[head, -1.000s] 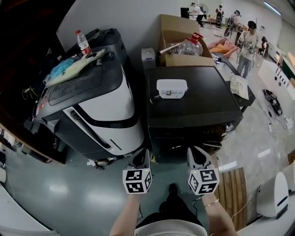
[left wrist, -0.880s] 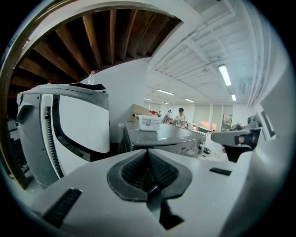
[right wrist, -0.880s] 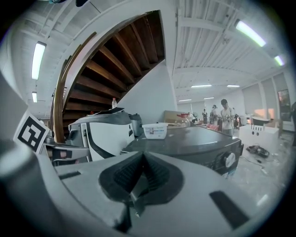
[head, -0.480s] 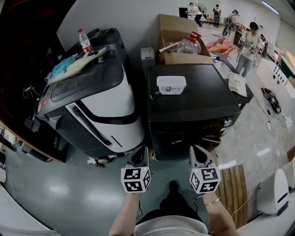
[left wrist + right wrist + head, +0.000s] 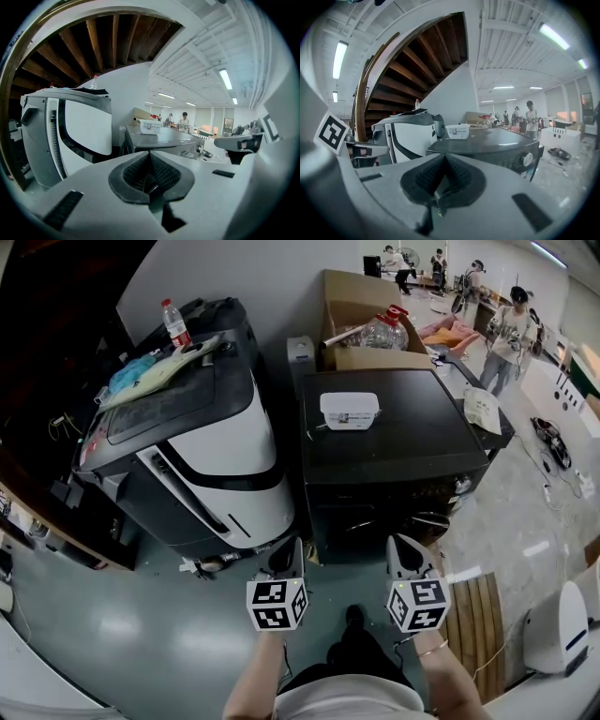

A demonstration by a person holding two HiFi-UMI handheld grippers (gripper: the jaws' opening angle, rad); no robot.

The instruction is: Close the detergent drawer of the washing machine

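The black front-loading washing machine (image 5: 394,460) stands in the middle of the head view, with a white plastic box (image 5: 349,411) on its top. Its front panel with a round knob (image 5: 527,159) faces me; I cannot pick out the detergent drawer there. My left gripper (image 5: 289,556) hovers just before the machine's lower left front corner, jaws shut and empty (image 5: 150,176). Level with it, my right gripper (image 5: 401,551) hangs before the machine's front, also shut on nothing (image 5: 443,180). Neither touches the machine.
A white and grey machine (image 5: 206,451) stands tilted at the left, with cloths and a water bottle (image 5: 172,322) on top. Behind are a cardboard box (image 5: 366,329) with a jug, and people (image 5: 506,324). A wooden pallet (image 5: 473,634) lies at the right.
Both grippers have drifted only slightly, and the head view has shifted a little. The jaws of both stay shut.
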